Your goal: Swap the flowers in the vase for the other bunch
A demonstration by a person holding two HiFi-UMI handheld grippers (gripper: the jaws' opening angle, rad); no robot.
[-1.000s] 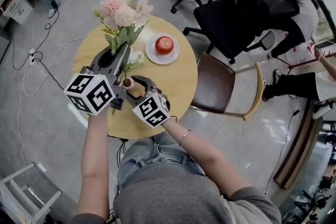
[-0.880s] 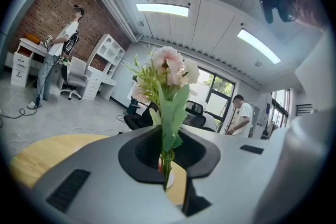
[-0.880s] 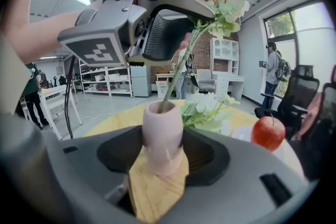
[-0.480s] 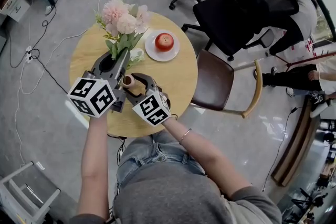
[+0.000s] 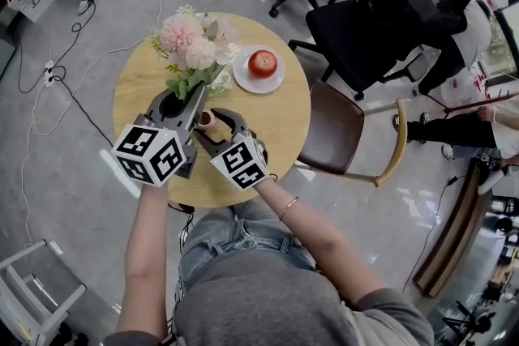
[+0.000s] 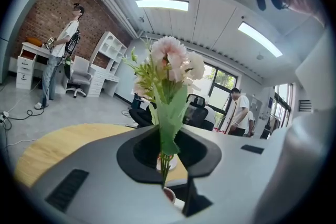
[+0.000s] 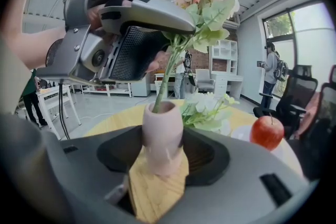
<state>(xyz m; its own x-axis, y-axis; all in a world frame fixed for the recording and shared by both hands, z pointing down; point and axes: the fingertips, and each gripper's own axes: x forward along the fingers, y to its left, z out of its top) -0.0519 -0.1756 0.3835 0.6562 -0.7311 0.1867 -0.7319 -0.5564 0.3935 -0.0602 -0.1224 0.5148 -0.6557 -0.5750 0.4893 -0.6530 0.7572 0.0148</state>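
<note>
A pink flower bunch stands upright with its stems down in the small pink vase. My left gripper is around those stems just above the vase mouth. Its jaws have just been opening and stand slightly apart, with a gap showing beside the stems. My right gripper is shut on the vase body and holds it on the round wooden table. The white bunch lies flat on the table behind the vase.
A red apple sits on a white plate at the table's far right. A brown chair stands against the table's right side, with black office chairs beyond it. Cables trail on the floor at left.
My left gripper has sunk with the pink bunch, bringing the stems lower at the vase. The right gripper and the vase have stayed put.
</note>
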